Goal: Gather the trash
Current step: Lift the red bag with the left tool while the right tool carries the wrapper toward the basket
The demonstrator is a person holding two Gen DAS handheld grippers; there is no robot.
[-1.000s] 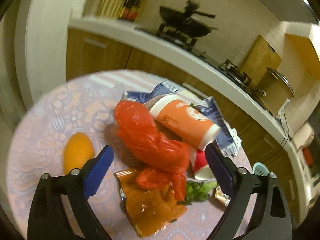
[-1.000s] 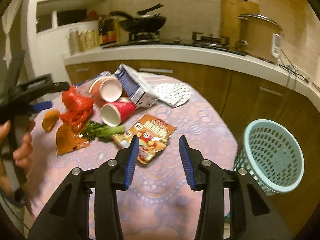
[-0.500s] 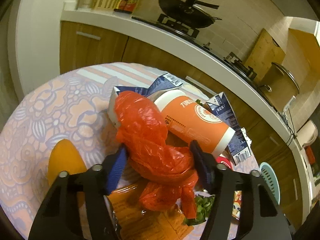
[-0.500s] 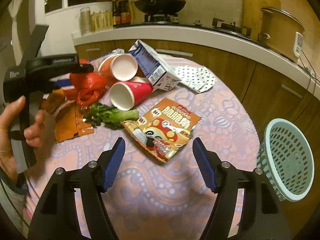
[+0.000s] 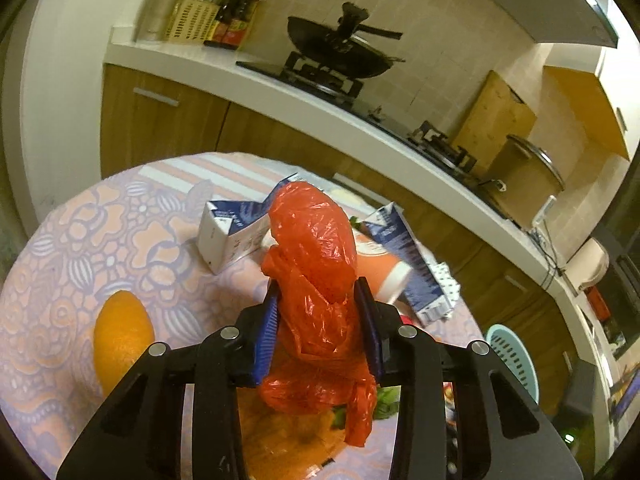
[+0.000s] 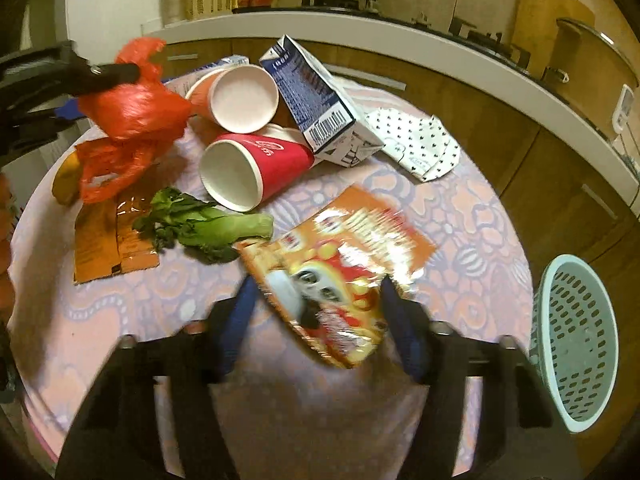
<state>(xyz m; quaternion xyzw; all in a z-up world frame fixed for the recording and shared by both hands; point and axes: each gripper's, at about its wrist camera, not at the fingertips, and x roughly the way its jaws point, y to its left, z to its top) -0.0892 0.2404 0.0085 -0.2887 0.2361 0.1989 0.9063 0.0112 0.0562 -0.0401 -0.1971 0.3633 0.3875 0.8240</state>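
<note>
I have the left gripper clamped on the red plastic bag, its jaws having just closed, and the bag hangs clear of the table. My right gripper has been closing around the snack packet; blur leaves me unable to confirm the pads are pressing. Step in hand: pickup. Next, I judge, secure the packet, then carry both to the basket beside the table.

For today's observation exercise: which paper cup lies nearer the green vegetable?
The red cup, on its side with its open mouth beside the green vegetable; the orange cup lies farther back.
</note>
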